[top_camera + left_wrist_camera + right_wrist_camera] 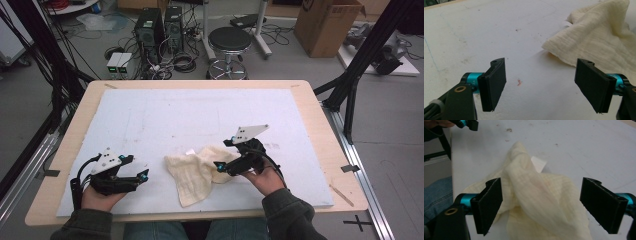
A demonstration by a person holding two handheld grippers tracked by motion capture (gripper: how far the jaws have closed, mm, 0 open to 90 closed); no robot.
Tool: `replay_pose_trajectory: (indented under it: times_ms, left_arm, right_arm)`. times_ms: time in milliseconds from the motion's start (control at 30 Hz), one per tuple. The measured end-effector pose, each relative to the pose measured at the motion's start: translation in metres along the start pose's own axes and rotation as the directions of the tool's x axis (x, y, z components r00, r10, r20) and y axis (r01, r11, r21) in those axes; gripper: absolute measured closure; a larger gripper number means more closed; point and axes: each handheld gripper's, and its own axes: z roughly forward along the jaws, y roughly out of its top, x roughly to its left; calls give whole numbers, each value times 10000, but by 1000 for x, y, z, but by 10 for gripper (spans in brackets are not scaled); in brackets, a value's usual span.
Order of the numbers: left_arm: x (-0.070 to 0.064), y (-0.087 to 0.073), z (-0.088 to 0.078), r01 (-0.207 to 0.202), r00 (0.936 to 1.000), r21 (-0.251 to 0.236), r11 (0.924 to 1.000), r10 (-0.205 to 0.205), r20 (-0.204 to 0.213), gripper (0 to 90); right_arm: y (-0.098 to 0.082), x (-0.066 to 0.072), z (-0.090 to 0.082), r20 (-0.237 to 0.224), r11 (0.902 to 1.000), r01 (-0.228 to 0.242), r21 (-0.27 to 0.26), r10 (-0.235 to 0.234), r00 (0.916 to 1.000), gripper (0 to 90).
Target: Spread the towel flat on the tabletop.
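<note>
Lying crumpled on the white board point(150, 115) near the table's point(320, 125) front edge, between the two hands, is a cream cloth point(192, 172). High view: left gripper point(142, 175) rests on the board well left of the cloth; right gripper point(218, 166) sits at the cloth's right edge. Left gripper view: left gripper point(540, 86), jaws wide apart, nothing between them but bare board; cloth point(599, 42) ahead at the upper right. Right gripper view: right gripper point(540, 206), jaws spread wide, flanking a raised fold of the cloth point(536, 195) without pressing it; a small white tag point(538, 163) shows beside the cloth.
</note>
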Motion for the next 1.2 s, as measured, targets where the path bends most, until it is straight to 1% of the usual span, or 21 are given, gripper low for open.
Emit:
replay_pose_trajectory:
  times_ms: [67,100,133,167,200,233,300,367,500,533,633,700,800,900,967,1033,1067,1100,1133,1167,1200]
  left_arm:
    - [0,0,0,32,10000,7,10000,-32,12,256]
    - [0,0,0,31,10000,5,10000,-31,23,256]
    - [0,0,0,30,10000,4,10000,-30,25,256]
    - [0,0,0,28,10000,-2,10000,-28,29,256]
    - [0,0,0,34,10000,-8,10000,-34,44,256]
    - [0,0,0,37,10000,-28,10000,-37,33,256]
    - [0,0,0,52,10000,-7,10000,-52,27,256]
    - [1,0,0,36,10000,11,10000,-36,42,256]
    - [1,0,0,6,10000,25,10000,-6,57,256]
    - [1,0,1,-4,10000,16,10000,4,42,256]
    - [1,0,1,24,10000,-3,10000,-24,60,255]
    - [1,0,1,46,9999,14,10000,-46,91,255]
    - [1,0,1,26,10000,-8,10000,-26,91,255]
    - [1,0,1,50,10000,7,10000,-50,66,255]
    - [2,0,1,68,10000,-9,10000,-68,72,255]
    - [2,0,1,69,9999,-11,10000,-69,74,255]
    - [2,0,1,69,9999,-5,10000,-69,92,255]
    - [2,1,1,79,9999,-14,10000,-78,90,255]
    - [2,1,1,83,9999,-24,10000,-82,98,256]
    - [2,1,1,77,9999,-19,10000,-77,98,256]
    - [2,1,1,99,9999,-29,9999,-99,87,255]
  right_arm:
    - [4,1,6,-194,9998,153,153,-150,9997,205]
    - [5,1,9,-194,9996,193,205,-189,9996,215]
    - [6,2,13,-349,9988,263,410,-249,9991,249]
    - [7,1,16,-435,9981,395,465,-375,9984,268]
    - [7,2,21,-509,9971,419,635,-387,9980,272]
    - [8,1,28,-690,9953,467,848,-409,9968,303]
    - [8,2,31,-783,9946,459,930,-387,9962,317]
    - [9,2,38,-847,9922,585,1097,-493,9952,330]
    - [10,2,49,-1123,9884,623,1384,-468,9926,359]
    - [10,3,52,-1103,9859,631,1551,-462,9928,368]
    - [10,4,62,-1260,9796,828,1829,-601,9902,402]
    - [9,5,67,-1325,9736,839,2123,-564,9896,423]
    - [7,6,78,-1353,9602,989,2612,-650,9887,492]
    - [5,8,85,-1355,9510,1057,2906,-685,9884,594]
    - [6,8,87,-1339,9497,1105,2929,-737,9883,697]
    - [7,6,87,-1382,9511,925,2947,-533,9890,764]
    - [8,6,87,-1376,9537,807,2898,-419,9896,776]
    - [8,5,86,-1346,9567,792,2801,-426,9900,780]
    - [10,4,83,-1162,9640,532,2605,-234,9930,786]
    - [10,4,83,-1162,9640,532,2605,-234,9930,786]
    - [11,3,82,-1088,9681,438,2468,-172,9939,788]
